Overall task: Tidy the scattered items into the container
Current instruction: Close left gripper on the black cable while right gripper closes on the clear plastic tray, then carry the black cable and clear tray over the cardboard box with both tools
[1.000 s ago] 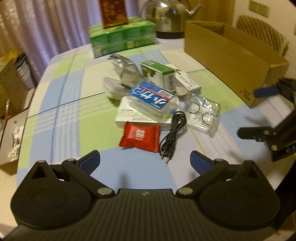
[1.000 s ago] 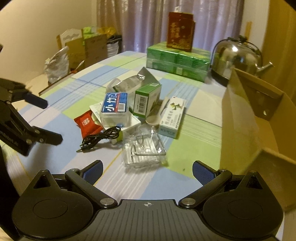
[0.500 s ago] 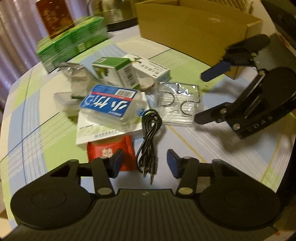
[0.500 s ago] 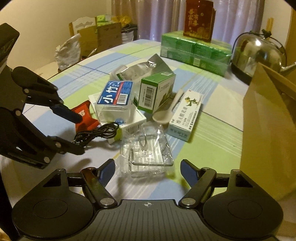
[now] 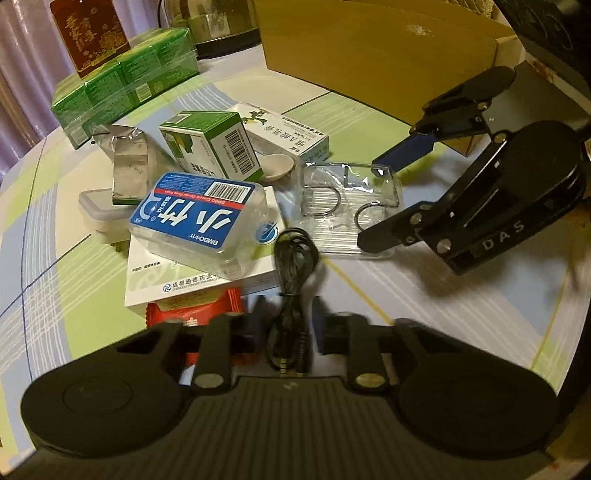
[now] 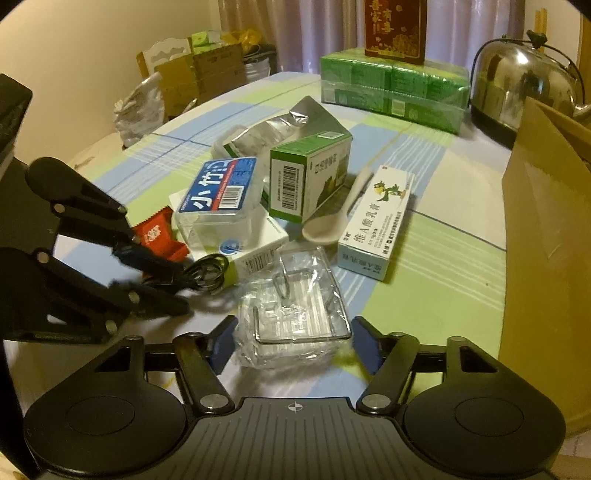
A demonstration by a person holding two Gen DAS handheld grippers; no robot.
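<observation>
Straddling the black cable [image 5: 293, 280], the left gripper [image 5: 288, 332] is held apart; the right gripper [image 6: 293, 341], likewise apart, brackets the clear blister pack [image 6: 295, 314]. Closing, then carrying to the cardboard box [image 6: 546, 229], is judged next.

Far end of my table: steel kettle [image 6: 524, 85], shrink-wrapped green cartons [image 6: 391, 88] with a dark red box [image 6: 395, 27] standing on top. Beyond the edge, cardboard boxes [image 6: 207, 77], purple curtain [image 6: 295, 33]
</observation>
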